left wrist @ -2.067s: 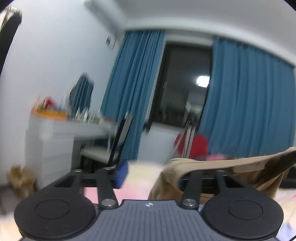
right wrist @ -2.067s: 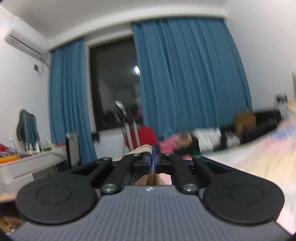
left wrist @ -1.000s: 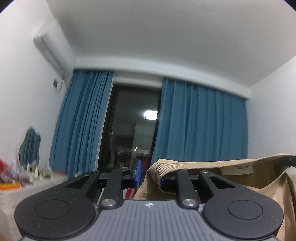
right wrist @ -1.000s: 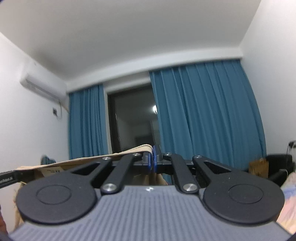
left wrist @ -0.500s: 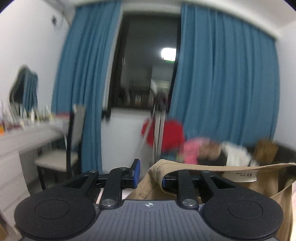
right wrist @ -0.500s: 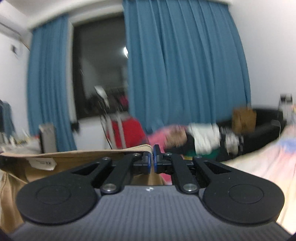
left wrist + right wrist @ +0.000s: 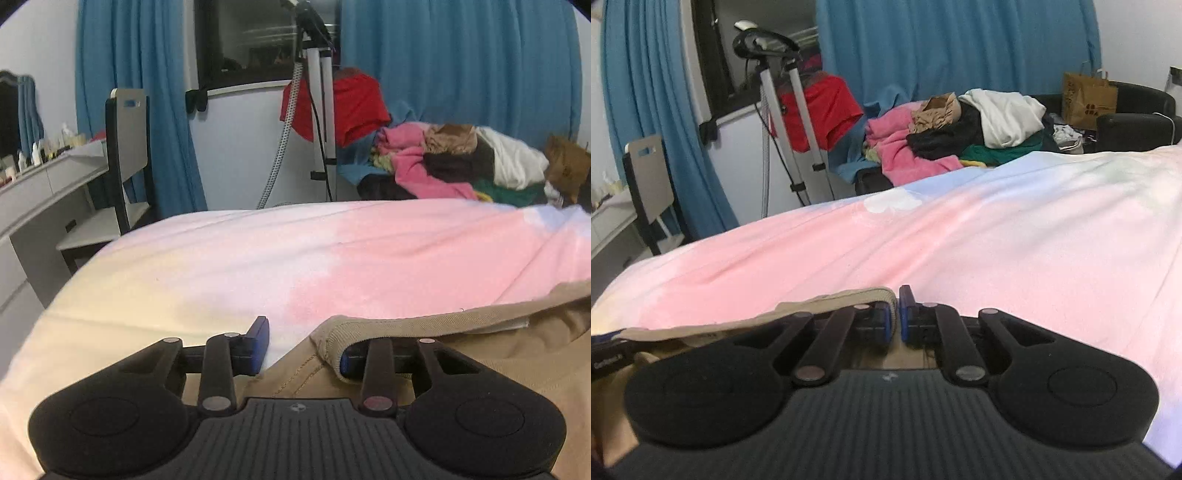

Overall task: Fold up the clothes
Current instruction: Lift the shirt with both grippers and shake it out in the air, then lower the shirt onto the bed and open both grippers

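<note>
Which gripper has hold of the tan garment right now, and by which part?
The right gripper is shut on the tan garment at its ribbed neckband. The left gripper has just been opening; the neckband lies between its jaws, unclamped.

Bed (image 7: 332,258) ahead of both grippers, covered by pastel sheet: cream at left, pink in middle, pale blue and white toward far right. Tan garment (image 7: 480,354) lies on near edge, ribbed hem (image 7: 849,299) just before gripper tips.
</note>
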Tool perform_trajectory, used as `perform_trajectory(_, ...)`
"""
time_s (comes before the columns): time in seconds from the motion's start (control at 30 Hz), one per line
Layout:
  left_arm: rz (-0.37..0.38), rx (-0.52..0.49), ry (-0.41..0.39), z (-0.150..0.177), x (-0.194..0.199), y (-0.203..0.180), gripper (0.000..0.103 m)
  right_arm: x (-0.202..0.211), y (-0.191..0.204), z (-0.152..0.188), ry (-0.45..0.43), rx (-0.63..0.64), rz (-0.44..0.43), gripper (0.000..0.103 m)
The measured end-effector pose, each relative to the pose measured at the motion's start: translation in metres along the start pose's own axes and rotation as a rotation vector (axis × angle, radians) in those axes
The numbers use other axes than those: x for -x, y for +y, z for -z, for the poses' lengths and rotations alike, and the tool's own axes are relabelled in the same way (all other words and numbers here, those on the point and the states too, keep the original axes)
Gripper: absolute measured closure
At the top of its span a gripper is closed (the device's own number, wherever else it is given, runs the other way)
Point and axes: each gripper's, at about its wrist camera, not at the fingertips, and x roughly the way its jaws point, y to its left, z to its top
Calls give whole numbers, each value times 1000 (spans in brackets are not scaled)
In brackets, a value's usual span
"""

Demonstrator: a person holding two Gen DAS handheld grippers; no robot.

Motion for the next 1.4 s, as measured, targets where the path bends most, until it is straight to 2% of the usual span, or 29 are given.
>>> perform_trajectory(0.03,-15,-18,9,-4,3,0,53,1,3,-2,21,25,-3,89)
perform_trajectory(0.07,-29,-35,19,-7,7,-1,39,3,7,-4,41,51,-7,79)
perform_trajectory(0.1,-36,-47,33,-9,9,-1,31,4,10,-6,62,76,-10,73)
perform_trajectory(0.13,-36,-58,38,-13,17,-1,20,7,14,-8,80,100,-16,54)
perform_trajectory(0.17,-35,-68,42,-16,24,-2,18,13,19,-11,89,119,-29,33)
perform_trajectory(0.23,-19,-89,61,-24,38,-2,17,27,25,-16,87,139,-47,21)
perform_trajectory(0.4,57,-80,87,-37,86,2,7,67,35,-23,82,137,-98,21)
perform_trajectory(0.47,81,-62,52,-35,115,6,4,92,33,-22,64,115,-107,21)
perform_trajectory(0.6,140,-8,-25,-30,196,8,2,152,25,-16,12,64,-130,21)
perform_trajectory(0.77,192,97,-108,3,301,28,2,249,17,10,-82,63,-158,21)
perform_trajectory(0.87,193,155,-165,32,363,44,2,306,8,30,-124,45,-178,21)
perform_trajectory(1.07,203,201,-214,97,468,63,2,397,-21,71,-176,-21,-216,21)
perform_trajectory(1.17,209,219,-204,120,499,69,2,423,-31,89,-199,-3,-218,21)
perform_trajectory(1.27,232,269,-187,143,512,75,1,434,-40,109,-212,-12,-210,21)
perform_trajectory(1.4,243,411,-71,162,492,88,1,419,-45,118,-163,-13,-189,21)
